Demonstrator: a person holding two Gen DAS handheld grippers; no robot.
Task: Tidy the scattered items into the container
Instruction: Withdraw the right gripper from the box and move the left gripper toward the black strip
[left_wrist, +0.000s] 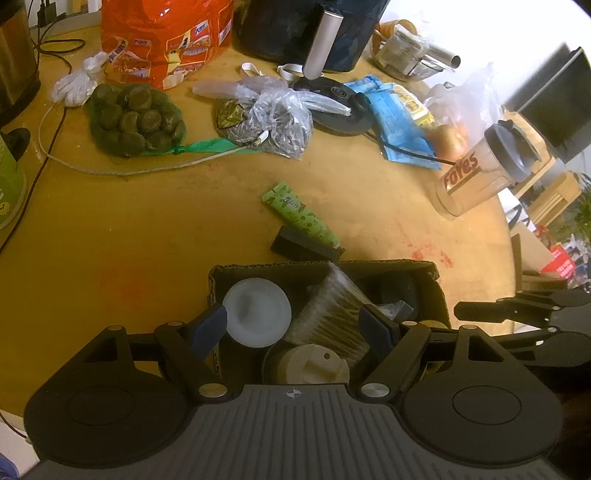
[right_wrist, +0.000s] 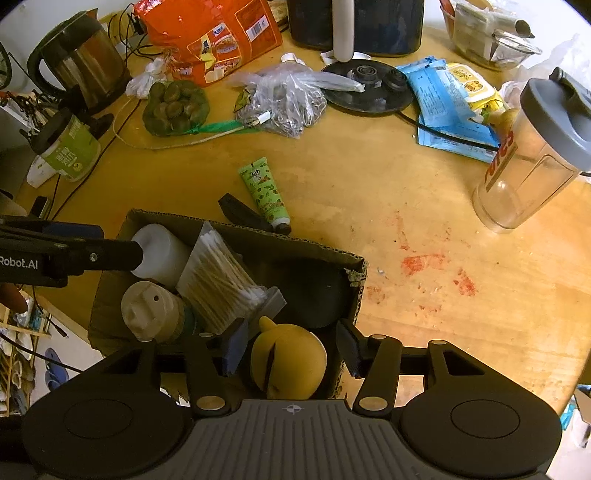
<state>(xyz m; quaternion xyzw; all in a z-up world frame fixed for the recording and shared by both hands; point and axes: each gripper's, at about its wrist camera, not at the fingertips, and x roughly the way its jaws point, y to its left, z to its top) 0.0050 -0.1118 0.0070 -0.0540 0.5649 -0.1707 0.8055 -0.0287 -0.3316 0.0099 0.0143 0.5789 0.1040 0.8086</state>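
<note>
A cardboard box sits on the wooden table. It holds a white jar, a pack of cotton swabs, a beige-lidded bottle and a yellow toy. My left gripper is open above the box, empty. My right gripper is open with the yellow toy between its fingers, over the box's near corner. A green tube and a black wedge-shaped object lie on the table just beyond the box.
At the back lie a net bag of dark round items, a clear plastic bag, an orange snack bag, blue packets, a kettle base and a kettle. A clear shaker cup stands at right.
</note>
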